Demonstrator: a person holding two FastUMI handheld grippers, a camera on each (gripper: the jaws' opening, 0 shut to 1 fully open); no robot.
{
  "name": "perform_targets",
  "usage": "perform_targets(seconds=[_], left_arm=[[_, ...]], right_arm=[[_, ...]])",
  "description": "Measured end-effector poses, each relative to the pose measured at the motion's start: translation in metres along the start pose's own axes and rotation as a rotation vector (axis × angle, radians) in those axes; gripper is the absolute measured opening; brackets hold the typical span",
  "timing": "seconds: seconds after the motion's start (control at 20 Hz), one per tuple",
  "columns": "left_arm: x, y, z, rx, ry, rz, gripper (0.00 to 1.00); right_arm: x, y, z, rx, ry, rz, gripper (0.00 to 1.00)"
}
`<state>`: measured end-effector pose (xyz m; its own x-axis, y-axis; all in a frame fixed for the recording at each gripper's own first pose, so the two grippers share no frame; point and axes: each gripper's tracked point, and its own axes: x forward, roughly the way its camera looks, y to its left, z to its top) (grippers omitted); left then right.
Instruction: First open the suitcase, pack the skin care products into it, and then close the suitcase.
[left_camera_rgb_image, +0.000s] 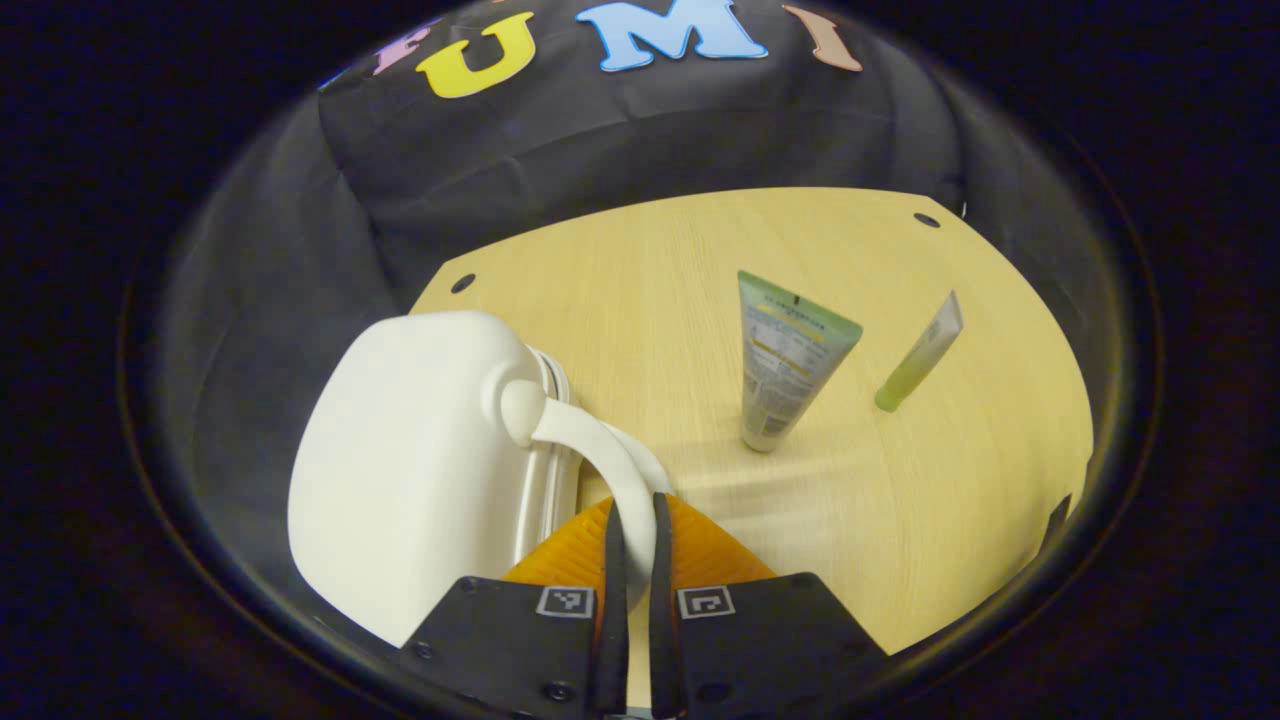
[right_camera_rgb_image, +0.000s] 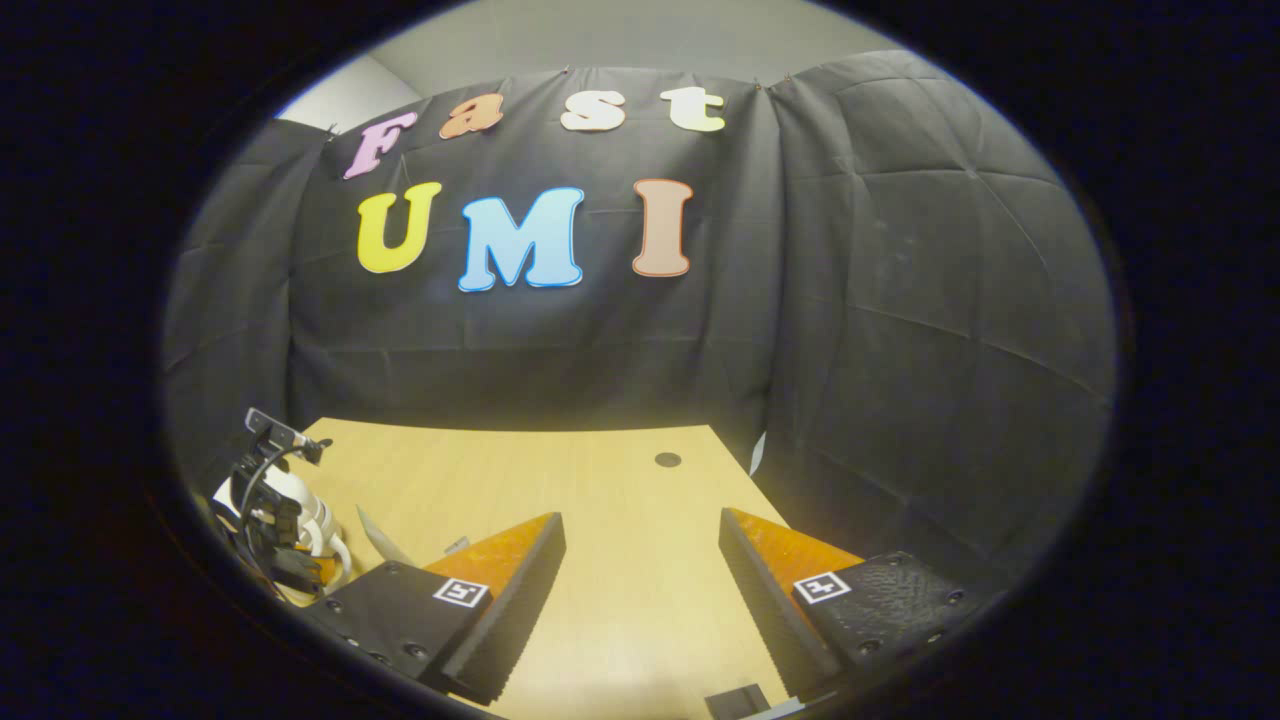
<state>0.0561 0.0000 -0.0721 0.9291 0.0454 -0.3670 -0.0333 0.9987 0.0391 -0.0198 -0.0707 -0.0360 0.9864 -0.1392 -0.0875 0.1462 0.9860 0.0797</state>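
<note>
A small white suitcase (left_camera_rgb_image: 410, 480) stands on the wooden table (left_camera_rgb_image: 650, 300) at the left, its two halves together. Its curved white handle (left_camera_rgb_image: 600, 450) runs down between the fingers of my left gripper (left_camera_rgb_image: 636, 506), which is shut on it. To the right, apart from the case, a grey-green tube (left_camera_rgb_image: 785, 365) stands on its cap. A thinner yellow-green tube (left_camera_rgb_image: 920, 355) leans beside it. My right gripper (right_camera_rgb_image: 640, 545) hovers open over bare table (right_camera_rgb_image: 600, 480) with nothing between its fingers. At the far left of the right gripper view are the left gripper's body with its cables (right_camera_rgb_image: 265, 510) and a bit of the suitcase (right_camera_rgb_image: 310, 515).
Black cloth walls close off the table at the back and on both sides. Dark round holes (left_camera_rgb_image: 462, 283) mark the tabletop near its corners. Open wood lies between the suitcase and the tubes, and the table's right edge (left_camera_rgb_image: 1075, 400) runs close behind the thin tube.
</note>
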Motion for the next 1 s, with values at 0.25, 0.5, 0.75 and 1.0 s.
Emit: perform_targets(seconds=[0.25, 0.5, 0.75, 1.0], left_arm=[[-0.038, -0.006, 0.025, -0.132, -0.003, -0.075, 0.16], [-0.093, 0.043, 0.074, -0.128, -0.081, -0.083, 0.16], [-0.135, 0.152, 0.129, -0.231, -0.183, -0.059, 0.16], [-0.147, 0.311, 0.16, -0.136, -0.293, 0.177, 0.15]], right_arm=[[0.01, 0.01, -0.001, 0.03, 0.011, 0.02, 0.94], [0.02, 0.024, -0.001, 0.033, 0.009, 0.044, 0.94], [0.025, 0.034, -0.001, 0.048, 0.013, 0.04, 0.94], [0.026, 0.042, -0.011, 0.073, 0.042, 0.023, 0.94]])
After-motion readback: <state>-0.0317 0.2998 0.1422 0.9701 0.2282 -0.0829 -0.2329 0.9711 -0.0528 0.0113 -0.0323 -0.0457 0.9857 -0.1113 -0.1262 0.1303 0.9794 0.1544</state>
